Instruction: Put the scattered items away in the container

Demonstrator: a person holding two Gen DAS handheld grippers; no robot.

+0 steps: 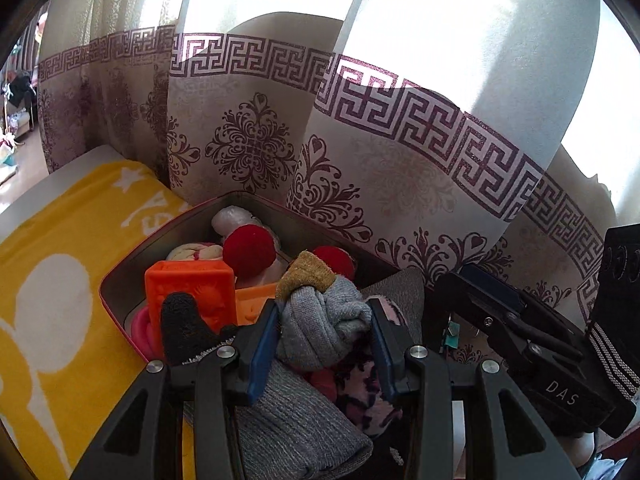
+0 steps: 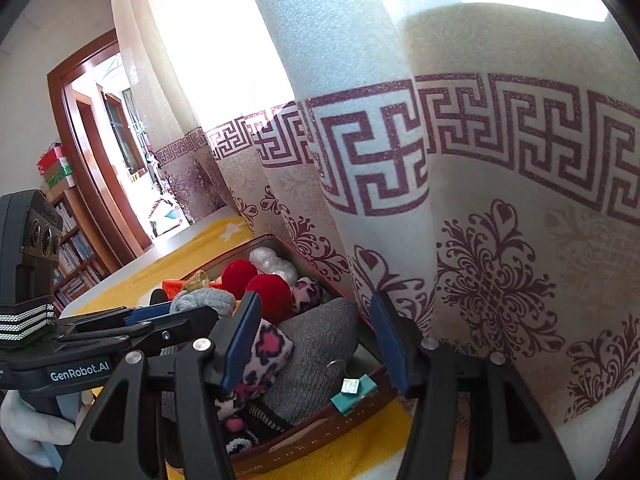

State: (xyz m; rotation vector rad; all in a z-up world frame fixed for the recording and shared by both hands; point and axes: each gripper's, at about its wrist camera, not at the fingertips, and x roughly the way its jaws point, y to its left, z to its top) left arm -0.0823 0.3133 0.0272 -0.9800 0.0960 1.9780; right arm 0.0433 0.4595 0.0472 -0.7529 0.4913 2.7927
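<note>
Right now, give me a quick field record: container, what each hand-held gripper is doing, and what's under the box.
container: red-rimmed metal box, crowded with items
left hand-held gripper: shut on grey rolled sock, above the box
right hand-held gripper: open, nothing pressed between its pads, over the box's near end
contents seen: red pompoms, orange block, leopard-print sock
surface: yellow towel

Open right hand-held gripper (image 2: pixel 316 336) above the full container (image 2: pixel 320 432).
</note>
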